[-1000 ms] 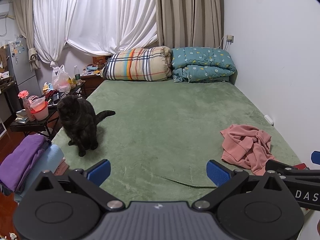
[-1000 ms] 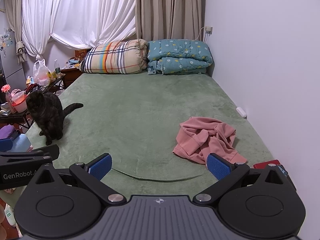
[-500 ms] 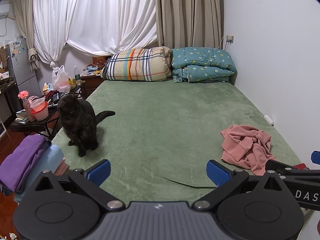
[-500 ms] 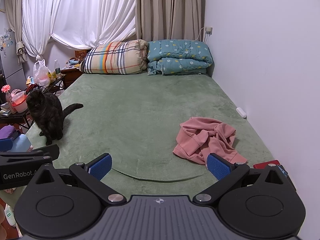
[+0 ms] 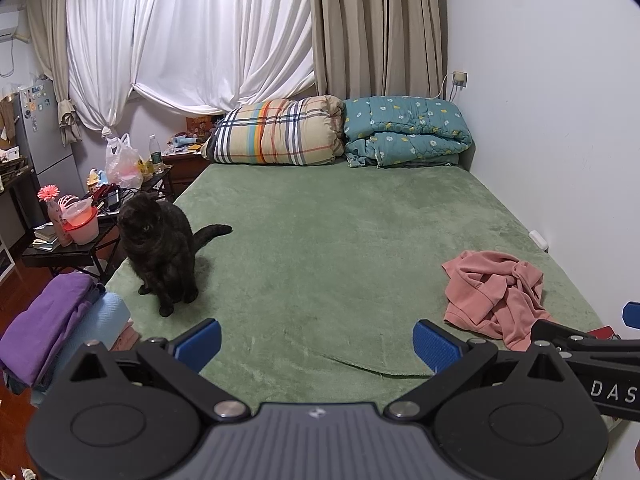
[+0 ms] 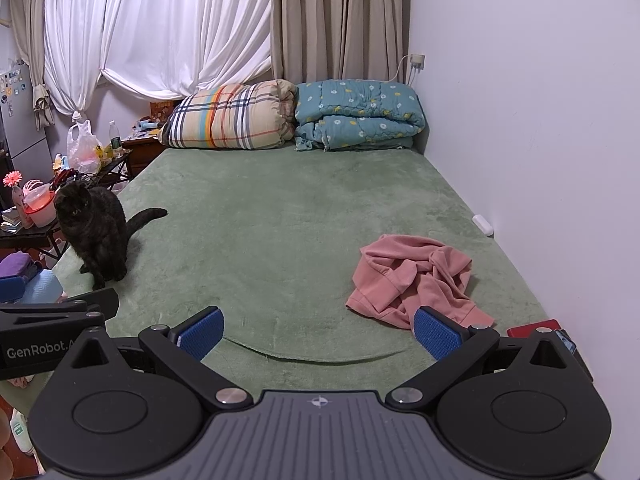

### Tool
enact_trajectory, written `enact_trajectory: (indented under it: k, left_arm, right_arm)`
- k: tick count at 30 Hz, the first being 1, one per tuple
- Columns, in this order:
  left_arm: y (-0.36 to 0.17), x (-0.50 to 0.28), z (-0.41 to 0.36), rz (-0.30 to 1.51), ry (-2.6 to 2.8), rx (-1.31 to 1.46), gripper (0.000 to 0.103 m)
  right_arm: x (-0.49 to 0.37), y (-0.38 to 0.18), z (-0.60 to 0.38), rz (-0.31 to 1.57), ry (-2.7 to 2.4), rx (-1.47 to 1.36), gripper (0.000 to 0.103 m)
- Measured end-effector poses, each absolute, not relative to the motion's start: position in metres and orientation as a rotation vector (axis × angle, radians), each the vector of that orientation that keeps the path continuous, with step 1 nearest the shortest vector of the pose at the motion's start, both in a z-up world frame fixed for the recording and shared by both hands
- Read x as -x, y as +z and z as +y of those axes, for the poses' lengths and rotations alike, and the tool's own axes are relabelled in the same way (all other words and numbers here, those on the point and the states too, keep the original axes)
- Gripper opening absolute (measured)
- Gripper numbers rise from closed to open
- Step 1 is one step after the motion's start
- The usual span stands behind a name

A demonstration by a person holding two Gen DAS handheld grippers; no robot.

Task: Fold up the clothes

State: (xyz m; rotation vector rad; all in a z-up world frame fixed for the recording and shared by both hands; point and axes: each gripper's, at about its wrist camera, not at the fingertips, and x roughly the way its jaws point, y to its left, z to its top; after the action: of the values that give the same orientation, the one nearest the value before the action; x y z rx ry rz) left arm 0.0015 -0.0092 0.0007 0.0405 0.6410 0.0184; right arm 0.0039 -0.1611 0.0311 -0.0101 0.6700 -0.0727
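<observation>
A crumpled pink garment lies on the green bed cover near the right wall. My left gripper hovers open over the bed's near edge, well left of the garment, holding nothing. My right gripper is also open and empty, its right blue pad just in front of the garment's near hem. Part of the right gripper's body shows at the right edge of the left wrist view.
A black cat sits on the bed's left side. Folded purple and blue clothes are stacked beside the bed. Rolled quilts lie at the head. A red item rests by the wall; a cluttered side table stands left.
The cat has turned its head a little; both grippers and the pink garment stay almost where they were.
</observation>
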Motion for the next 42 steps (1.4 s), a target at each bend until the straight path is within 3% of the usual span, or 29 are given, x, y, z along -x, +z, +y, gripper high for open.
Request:
enact_trajectory:
  k: [42]
  left_arm:
    - [-0.007,-0.003,-0.005,0.664,0.021,-0.053,0.103]
  right_arm:
    - [-0.01,0.025,-0.165,0.686,-0.072,0.003,0.102]
